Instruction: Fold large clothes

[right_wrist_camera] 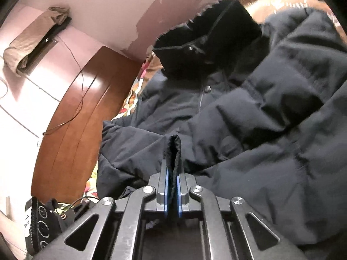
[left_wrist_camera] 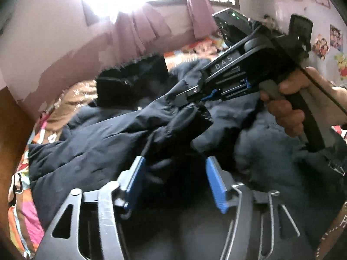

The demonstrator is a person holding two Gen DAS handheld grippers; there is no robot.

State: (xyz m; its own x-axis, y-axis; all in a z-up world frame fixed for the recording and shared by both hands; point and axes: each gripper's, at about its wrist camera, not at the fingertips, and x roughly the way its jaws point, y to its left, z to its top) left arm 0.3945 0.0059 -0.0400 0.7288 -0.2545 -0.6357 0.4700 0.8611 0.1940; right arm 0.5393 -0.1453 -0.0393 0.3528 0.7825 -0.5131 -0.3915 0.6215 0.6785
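While the left gripper (left_wrist_camera: 173,179) stands nearest the left wrist camera with its blue pads (left_wrist_camera: 135,182) spread wide and nothing pinched between them, dark fabric of the navy padded jacket (left_wrist_camera: 91,138) bulges up into the gap without being clamped. Just beyond, toward one o'clock, the right gripper (left_wrist_camera: 184,96) comes in from the person's right hand (left_wrist_camera: 288,108) and has a fold of the jacket's sleeve cuff (left_wrist_camera: 195,117) nipped at its tips. From its own camera, the right gripper (right_wrist_camera: 172,169) shows its jaws drawn nearly together on a thin doubled edge of cloth (right_wrist_camera: 173,149), so the hold looks firm.

Farther out, the jacket's body (right_wrist_camera: 271,151) lies spread and rumpled across the bright patterned bedspread (left_wrist_camera: 23,212), with its black fur-trimmed hood (right_wrist_camera: 208,41) at about twelve o'clock in the right view and eleven o'clock in the left. A wooden headboard (right_wrist_camera: 73,125) sits at nine o'clock, against the pink wall (right_wrist_camera: 108,10).

Judging by this, the sleeve is being lifted to be laid over the body, an early fold. The next move seems to call for carrying the pinched cuff across toward the jacket's middle, while the left tool closes on the slack cloth in front of it to keep the bulk from dragging along.
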